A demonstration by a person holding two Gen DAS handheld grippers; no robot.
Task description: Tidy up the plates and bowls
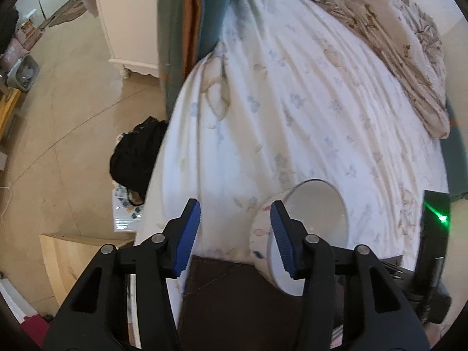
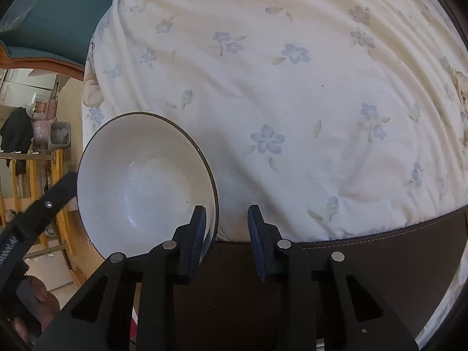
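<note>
A white bowl with a thin dark rim (image 2: 140,181) stands tilted at the near edge of a bed. In the left wrist view the same bowl (image 1: 310,222) shows a flowered outer wall. My left gripper (image 1: 235,237) is open; its right finger (image 1: 282,239) lies in front of the bowl, whether it touches I cannot tell. My right gripper (image 2: 225,234) is open; its left finger (image 2: 197,234) sits in front of the bowl's rim and the rim is not between the jaws. The other gripper's black arm (image 2: 35,213) shows at the left.
The bed carries a white sheet with blue flowers (image 2: 278,87) and a dark brown footboard (image 2: 365,251). A beige quilt (image 1: 395,38) lies at the far right. A black bag (image 1: 137,158), a white cabinet (image 1: 125,29) and a grey bin (image 1: 25,73) stand on the floor at left.
</note>
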